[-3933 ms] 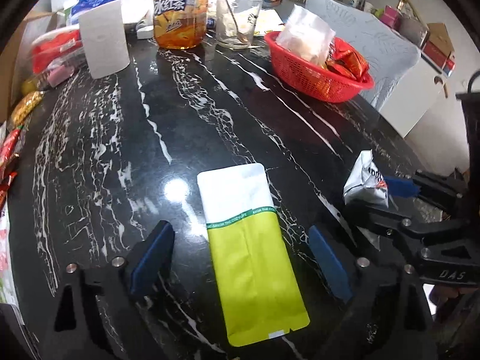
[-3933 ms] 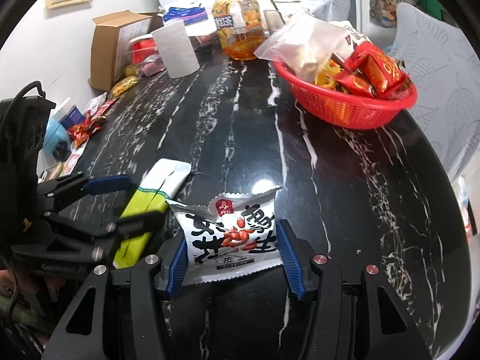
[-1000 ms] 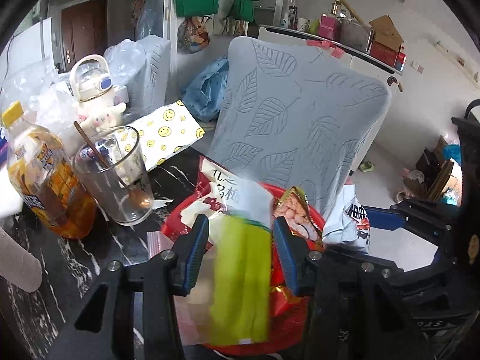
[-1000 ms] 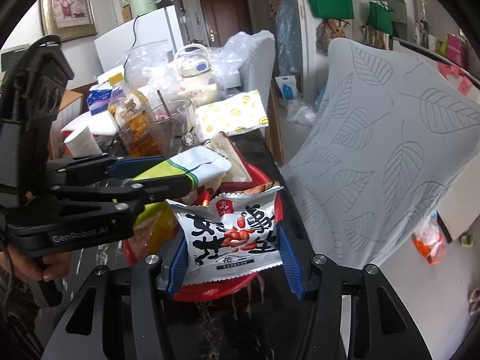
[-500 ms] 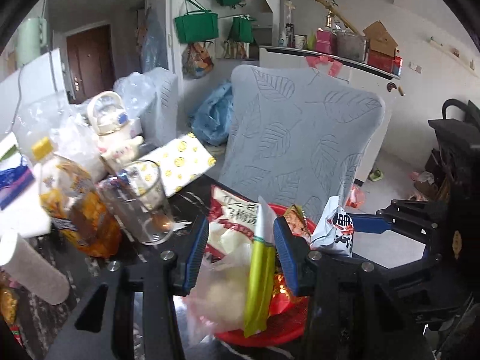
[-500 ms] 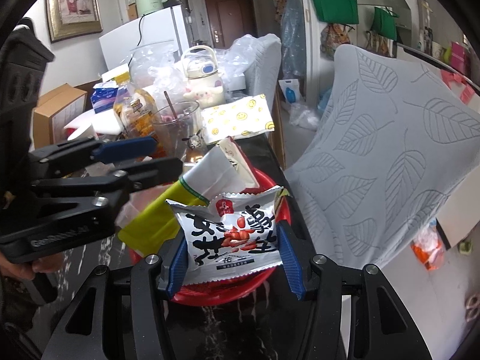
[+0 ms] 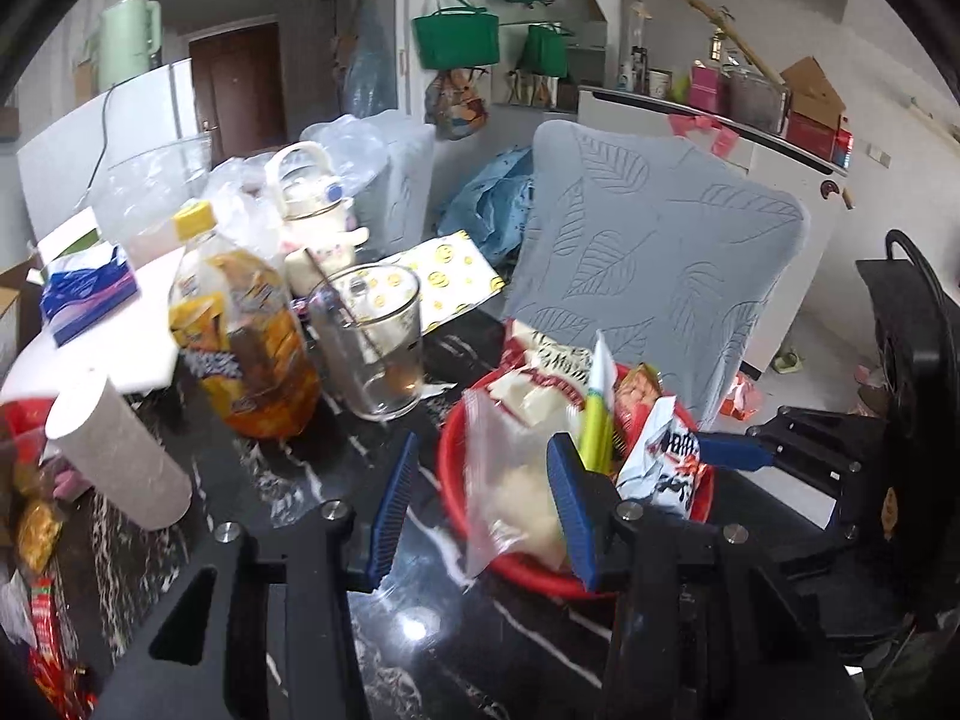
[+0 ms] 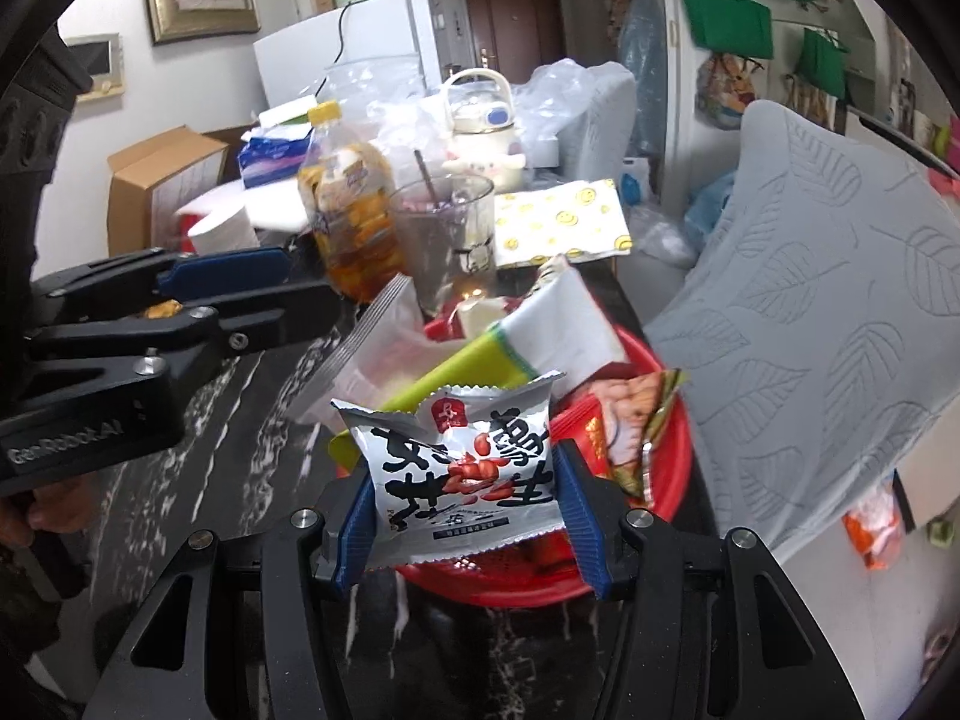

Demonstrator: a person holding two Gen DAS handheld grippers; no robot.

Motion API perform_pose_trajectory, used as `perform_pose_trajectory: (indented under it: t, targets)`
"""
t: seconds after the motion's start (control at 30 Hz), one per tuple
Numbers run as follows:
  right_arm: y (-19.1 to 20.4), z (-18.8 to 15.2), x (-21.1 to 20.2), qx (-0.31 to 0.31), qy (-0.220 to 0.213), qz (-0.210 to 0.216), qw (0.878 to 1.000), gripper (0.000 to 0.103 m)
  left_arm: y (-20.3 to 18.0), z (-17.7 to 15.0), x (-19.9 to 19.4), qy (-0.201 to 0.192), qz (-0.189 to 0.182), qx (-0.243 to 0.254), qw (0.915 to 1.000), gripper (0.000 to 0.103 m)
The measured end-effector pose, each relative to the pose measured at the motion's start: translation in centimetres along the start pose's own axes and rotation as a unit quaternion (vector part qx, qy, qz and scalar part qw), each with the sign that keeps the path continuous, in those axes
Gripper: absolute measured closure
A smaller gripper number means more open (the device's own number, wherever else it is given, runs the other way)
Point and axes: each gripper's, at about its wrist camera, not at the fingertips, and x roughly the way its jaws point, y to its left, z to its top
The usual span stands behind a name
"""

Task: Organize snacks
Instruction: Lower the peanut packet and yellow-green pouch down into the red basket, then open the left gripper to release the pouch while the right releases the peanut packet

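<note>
Right gripper (image 8: 468, 516) clamps a white peanut packet (image 8: 465, 474) over the red basket (image 8: 672, 474) at lower centre. Left gripper (image 7: 480, 504) spread, empty. Yellow-green pouch (image 8: 480, 366) lies in the basket, lower end hidden, apparently leaning on other snacks.

Even daylight, fisheye-bent edges, dark corners, slight blur.

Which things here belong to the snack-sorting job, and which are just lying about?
Job:
red basket
yellow-green pouch, in the basket
silver peanut packet, held by the right tool
left tool, open

Lying about:
glass with spoon
iced tea bottle
paper roll
tissue pack
</note>
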Motion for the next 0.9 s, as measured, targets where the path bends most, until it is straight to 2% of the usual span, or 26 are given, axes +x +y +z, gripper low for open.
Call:
perform_pose_trajectory:
  t: [0.1, 0.33, 0.47, 0.53, 0.6, 0.9]
  targets:
    - [0.9, -0.2, 0.3, -0.019, -0.006, -0.030, 0.999, 0.049, 0.4, -0.6, -0.2, 0.001, 0.001, -0.008, 1.0000, 0.059]
    - [1.6, 0.1, 0.6, -0.042, -0.008, -0.051, 0.998, 0.048, 0.9, -1.0, -0.1, 0.007, -0.002, -0.019, 0.9998, 0.059]
    - [1.4, 0.3, 1.3, -0.040, 0.002, -0.058, 0.998, 0.043, 1.1, -1.3, -0.3, 0.007, 0.004, -0.019, 0.9998, 0.059]
    - [1.4, 0.2, 1.5, -0.042, 0.004, -0.059, 0.997, 0.036, 1.1, -1.5, -0.3, 0.007, 0.005, -0.017, 0.9998, 0.059]
    - [1.6, 0.0, 1.5, -0.047, 0.004, -0.058, 0.997, 0.026, 1.1, -1.7, -0.3, 0.008, 0.006, -0.016, 0.9998, 0.059]
    - [2.2, -0.7, 1.5, -0.072, 0.003, -0.072, 0.995, 0.023, 1.3, -2.3, -0.4, 0.015, 0.003, -0.020, 0.9997, 0.059]
